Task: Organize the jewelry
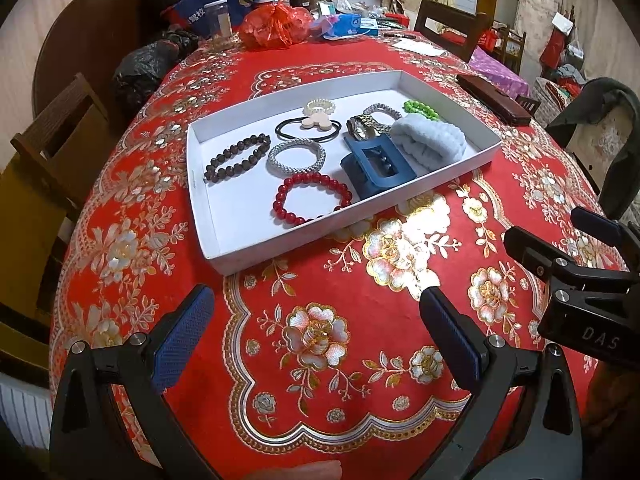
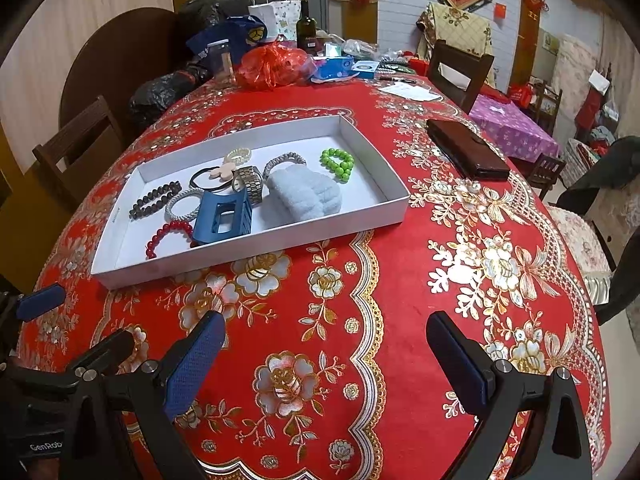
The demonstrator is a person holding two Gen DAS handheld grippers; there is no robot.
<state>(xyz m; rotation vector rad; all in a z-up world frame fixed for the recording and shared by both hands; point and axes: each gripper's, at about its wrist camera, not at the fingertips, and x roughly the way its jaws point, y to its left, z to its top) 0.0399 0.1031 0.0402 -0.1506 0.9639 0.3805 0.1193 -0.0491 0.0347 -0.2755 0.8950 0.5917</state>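
A white shallow tray (image 1: pixel 224 254) (image 2: pixel 256 246) sits on the red floral tablecloth and holds several pieces: a red bead bracelet (image 1: pixel 310 198) (image 2: pixel 168 236), a dark bead bracelet (image 1: pixel 236 158), a silver bangle (image 1: pixel 296 155), a blue hair claw (image 1: pixel 376 166) (image 2: pixel 222 216), a metal watch (image 1: pixel 366 128) (image 2: pixel 250 184), a pale blue fluffy band (image 1: pixel 430 142) (image 2: pixel 304 196) and a green bead bracelet (image 1: pixel 422 109) (image 2: pixel 337 163). My left gripper (image 1: pixel 316 320) is open and empty, on the near side of the tray. My right gripper (image 2: pixel 326 354) is open and empty, also short of the tray.
A brown leather case (image 1: pixel 496 98) (image 2: pixel 466 150) lies right of the tray. Bags, a dark bottle (image 2: pixel 306 26) and clutter crowd the table's far end. Wooden chairs (image 1: pixel 52 148) stand at the left and far right. The right gripper's body (image 1: pixel 576 276) shows in the left wrist view.
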